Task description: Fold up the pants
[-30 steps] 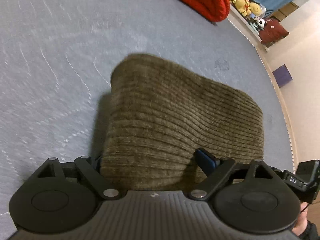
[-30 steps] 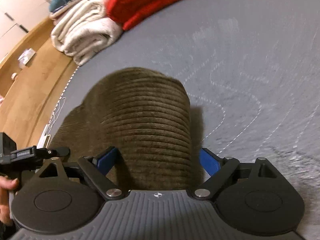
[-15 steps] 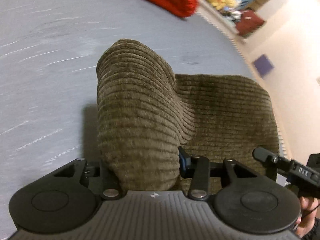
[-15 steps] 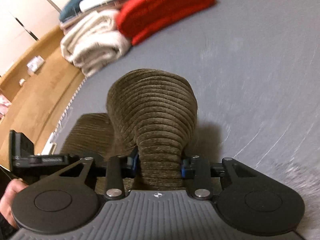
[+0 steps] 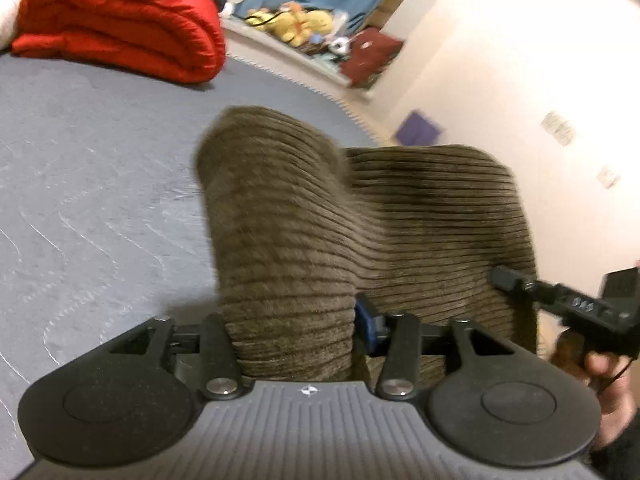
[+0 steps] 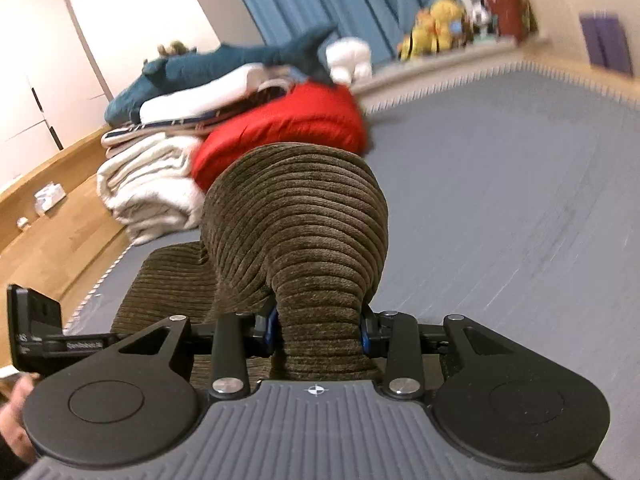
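The pants (image 5: 320, 220) are brown-olive corduroy, folded into a thick bundle on the grey mattress (image 5: 88, 168). My left gripper (image 5: 290, 332) is shut on the near left edge of the pants and lifts it into a hump. My right gripper (image 6: 318, 330) is shut on the near right edge of the pants (image 6: 296, 224), bunching the cloth up between its blue pads. The right gripper's body shows at the right in the left wrist view (image 5: 576, 308), and the left gripper's body shows at the left in the right wrist view (image 6: 48, 332).
A folded red blanket (image 5: 116, 20) lies at the far end of the mattress, with white towels (image 6: 148, 188), folded bedding and a blue plush shark (image 6: 224, 64) beside it. Plush toys (image 6: 436, 28) sit on a far shelf. Wooden floor (image 6: 44, 248) lies to the left.
Both grippers have closed on the near edge of the pants and raised it off the mattress. The views have tilted up, showing the far wall and curtain.
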Demonstrator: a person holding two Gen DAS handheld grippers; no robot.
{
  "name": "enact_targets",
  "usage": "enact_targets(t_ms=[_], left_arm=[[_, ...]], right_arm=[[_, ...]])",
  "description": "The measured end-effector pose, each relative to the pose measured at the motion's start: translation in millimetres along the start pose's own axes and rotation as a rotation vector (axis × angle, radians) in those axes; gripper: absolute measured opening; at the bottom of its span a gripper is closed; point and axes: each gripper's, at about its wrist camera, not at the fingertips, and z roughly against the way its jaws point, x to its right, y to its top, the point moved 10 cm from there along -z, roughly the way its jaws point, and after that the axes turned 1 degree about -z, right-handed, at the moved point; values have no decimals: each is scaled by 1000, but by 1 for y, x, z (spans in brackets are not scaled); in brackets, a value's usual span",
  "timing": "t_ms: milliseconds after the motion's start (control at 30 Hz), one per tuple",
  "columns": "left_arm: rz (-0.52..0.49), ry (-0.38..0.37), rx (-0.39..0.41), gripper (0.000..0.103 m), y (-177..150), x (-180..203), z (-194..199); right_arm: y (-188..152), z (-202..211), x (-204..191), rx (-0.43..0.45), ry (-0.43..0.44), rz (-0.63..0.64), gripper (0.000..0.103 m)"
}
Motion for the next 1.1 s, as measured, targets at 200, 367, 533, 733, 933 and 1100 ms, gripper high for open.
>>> enact_targets(t_ms=[200,367,533,733,933,1100], left_arm=[[-86,429,69,83,2,-33,-1],[-233,201,51,50,-13,22,1],[-550,170,-351,52,-118,24,-46],[-496,215,-277,54,-112,32,-35],[-473,310,-210,75,-102,30,-10],[-447,354,-147,83,-73,42,13]], right_arm=[[-7,-11,106,5,-395,-131,67],[-14,-13,78,-48,-230,0,66],[-80,-42,79,-399,-218,195,64],[-70,-39,77,-336,-244,217,71],[-47,-16,75,-211,-304,156,76],[-36,3,58,-139,-327,145,80]])
